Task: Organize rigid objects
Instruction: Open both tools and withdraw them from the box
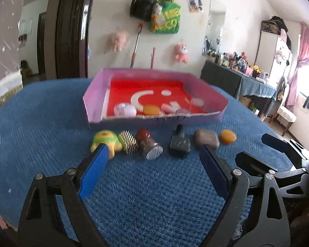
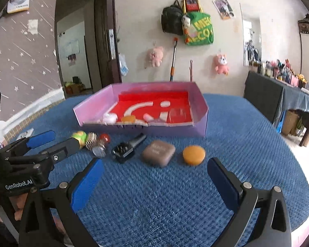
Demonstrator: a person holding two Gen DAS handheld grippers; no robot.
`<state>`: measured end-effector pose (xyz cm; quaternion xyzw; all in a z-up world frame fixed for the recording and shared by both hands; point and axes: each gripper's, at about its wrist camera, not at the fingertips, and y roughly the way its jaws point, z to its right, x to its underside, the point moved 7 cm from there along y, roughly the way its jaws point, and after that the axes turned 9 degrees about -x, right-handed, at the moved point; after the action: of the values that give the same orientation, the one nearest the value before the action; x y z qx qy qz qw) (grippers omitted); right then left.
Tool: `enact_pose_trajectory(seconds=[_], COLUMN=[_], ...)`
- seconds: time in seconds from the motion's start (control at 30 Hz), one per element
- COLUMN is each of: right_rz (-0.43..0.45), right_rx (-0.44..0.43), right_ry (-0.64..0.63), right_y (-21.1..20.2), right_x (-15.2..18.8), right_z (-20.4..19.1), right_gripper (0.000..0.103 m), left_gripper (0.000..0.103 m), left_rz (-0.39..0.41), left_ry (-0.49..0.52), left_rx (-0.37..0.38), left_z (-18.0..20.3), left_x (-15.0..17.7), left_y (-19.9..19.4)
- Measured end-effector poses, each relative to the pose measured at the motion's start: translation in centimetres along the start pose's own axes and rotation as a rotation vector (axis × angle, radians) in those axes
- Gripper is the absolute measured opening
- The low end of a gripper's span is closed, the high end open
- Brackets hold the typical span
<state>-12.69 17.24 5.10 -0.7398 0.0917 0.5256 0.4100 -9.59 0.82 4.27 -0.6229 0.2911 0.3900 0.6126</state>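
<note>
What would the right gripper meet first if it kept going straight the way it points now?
Probably the brown flat case, lying just ahead between the open fingers of the right gripper, with the orange disc beside it; depth is hard to judge.

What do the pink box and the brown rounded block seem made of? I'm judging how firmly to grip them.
Pink box: probably thin cardboard with a matte finish; its front edge is torn and ragged. Brown rounded block: possibly soap or hard plastic, with a dull satin sheen and soft corners; blur leaves it open.
</note>
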Motion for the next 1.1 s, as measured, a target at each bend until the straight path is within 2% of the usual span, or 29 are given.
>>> enact_pose_trajectory(seconds=[0.13,0.3,0.57,0.73,0.9,1.1], right_rz=[-0.021,-0.04,-0.061,-0.102,-0.152,-0.197], right_rx=[0.027,0.02,0.046,0.066,0.104,0.115], right_ry=[-0.002,0.028,0.049,0.054,0.042,0.038], right_y=[1.3,2.1,3.5,4.4,5.4,6.2], right_x=[0.9,1.1,0.2,-0.4,-0.7,-1.0], right_z=[0.6,1.2,2.8,4.3,5.4,6.0], right_gripper=[0.103,0.103,0.103,0.103,0.103,0.103], left_gripper=[0.09,0.09,0.09,0.09,0.09,0.09], left_rz=[-0.024,-0.04,-0.075,-0.13,-0.147,-0.168], left_ry=[0.001,-0.005,-0.008,-0.004,-0.009,0.001], left_rx=[-0.012,-0.011,-0.036,-0.056,-0.041,-0.079], left_z=[-0.3,-0.7,-2.4,-3.9,-4.3,-5.5], left_x=[0.8,1.0,-0.1,-0.7,-1.2,-1.0], left_y=[1.0,1.4,2.3,3.5,3.9,4.6])
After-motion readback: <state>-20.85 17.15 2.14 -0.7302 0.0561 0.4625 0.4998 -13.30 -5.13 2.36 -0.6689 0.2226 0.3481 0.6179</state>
